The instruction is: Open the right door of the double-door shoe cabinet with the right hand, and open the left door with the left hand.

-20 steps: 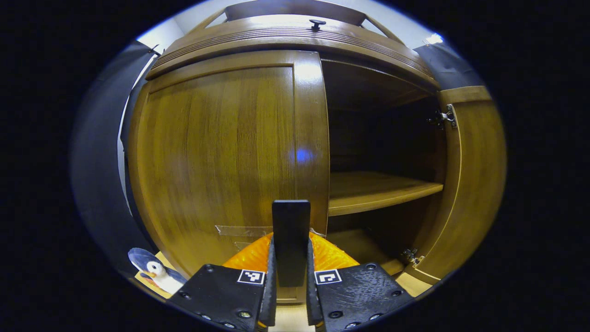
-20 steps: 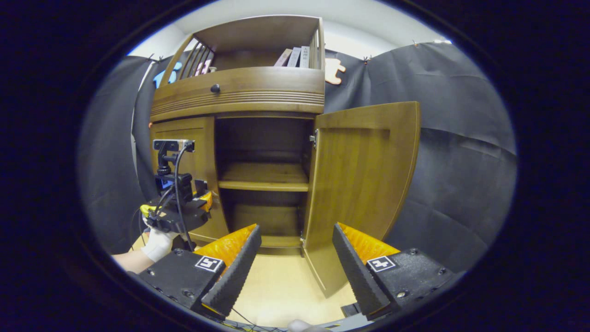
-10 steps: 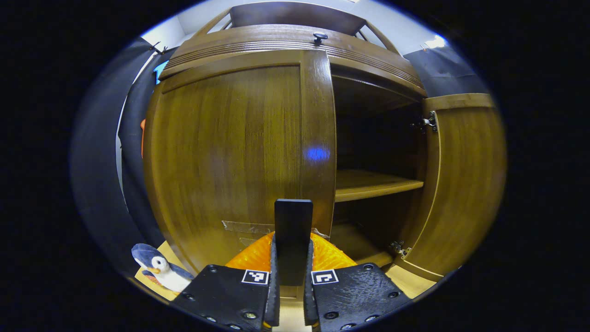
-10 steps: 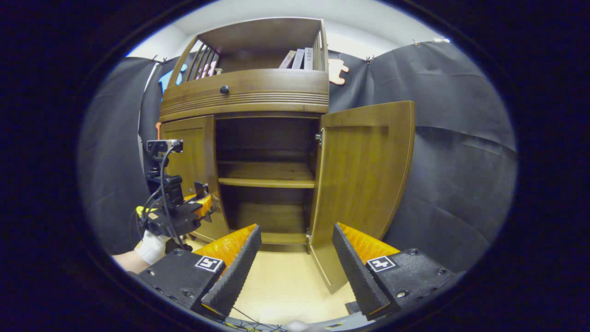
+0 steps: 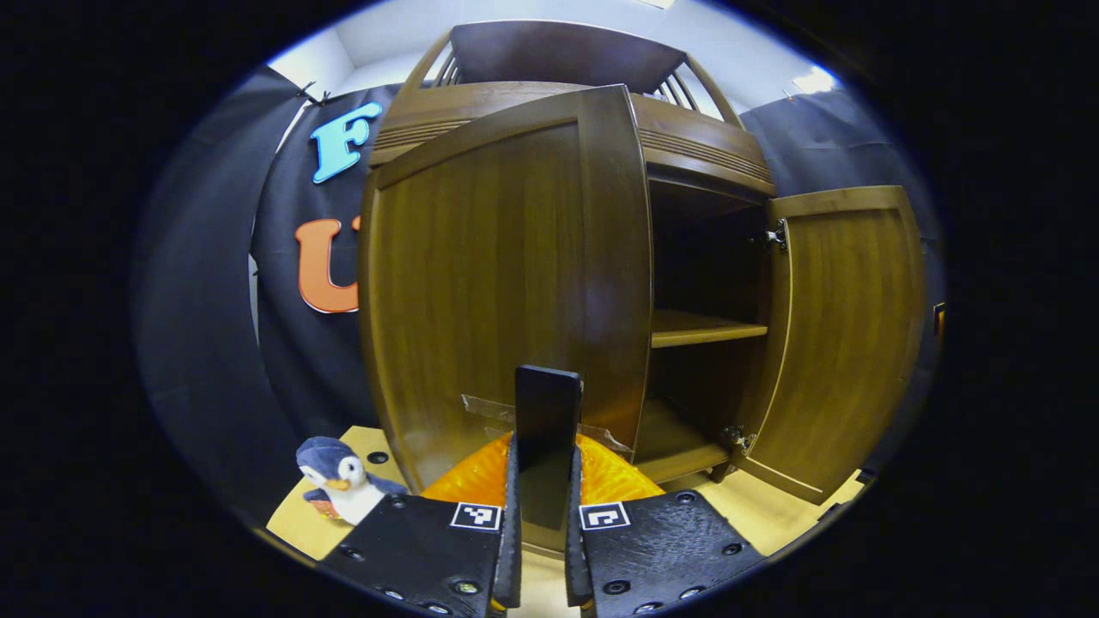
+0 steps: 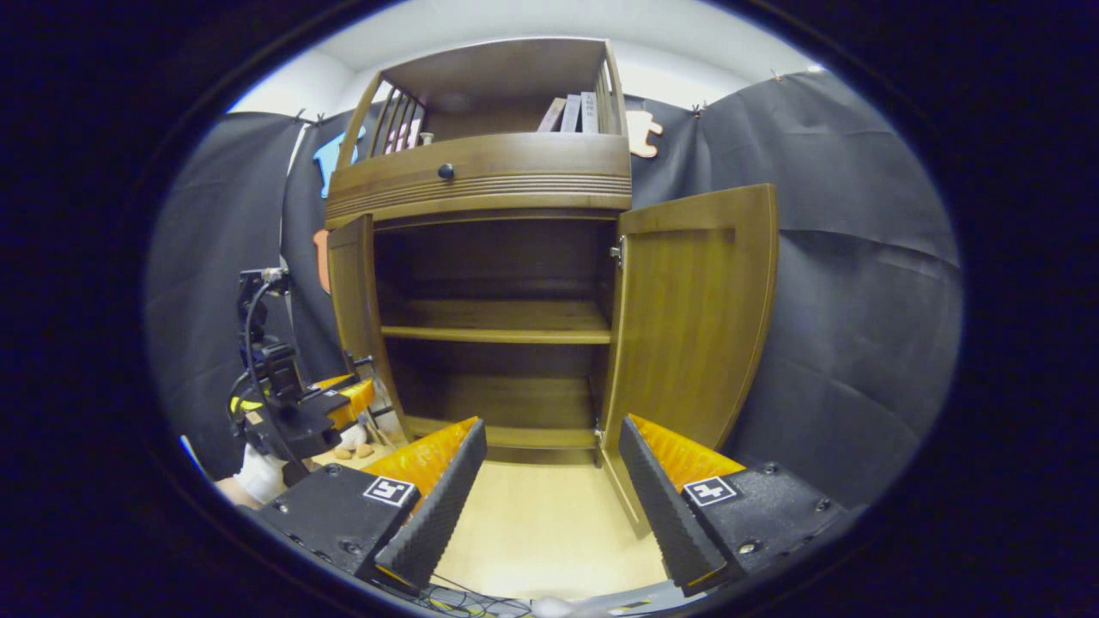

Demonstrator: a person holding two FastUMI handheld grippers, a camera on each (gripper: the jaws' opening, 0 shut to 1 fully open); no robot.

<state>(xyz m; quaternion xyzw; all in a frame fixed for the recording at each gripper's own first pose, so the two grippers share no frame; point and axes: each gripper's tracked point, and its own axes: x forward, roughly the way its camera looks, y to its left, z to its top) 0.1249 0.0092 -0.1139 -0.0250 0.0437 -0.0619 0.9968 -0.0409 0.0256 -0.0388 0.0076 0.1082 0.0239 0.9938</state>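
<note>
The wooden shoe cabinet [image 6: 481,180] stands against the booth wall. Its right door [image 6: 695,318] hangs wide open. In the left gripper view the left door [image 5: 498,275] is swung well out, and a dark flat handle tab [image 5: 547,412] on its lower edge sits between the fingers of my left gripper [image 5: 543,455], which is shut on it. The right gripper view has that door [image 6: 352,283] almost edge-on, with the left gripper [image 6: 343,399] and a gloved hand [image 6: 258,468] at its foot. My right gripper [image 6: 551,425] is open, holds nothing, and hangs back from the cabinet above the floor.
Inside the cabinet is a bare wooden shelf [image 6: 498,322]. A drawer with a dark knob [image 6: 446,171] and a rack with books [image 6: 571,112] sit on top. A penguin plush [image 5: 343,481] lies on the pale wood floor [image 6: 532,532] left of the cabinet.
The left door has swung from nearly closed to well open, drawn by my left gripper. The right gripper stayed open and drifted slightly, the right door unchanged.
</note>
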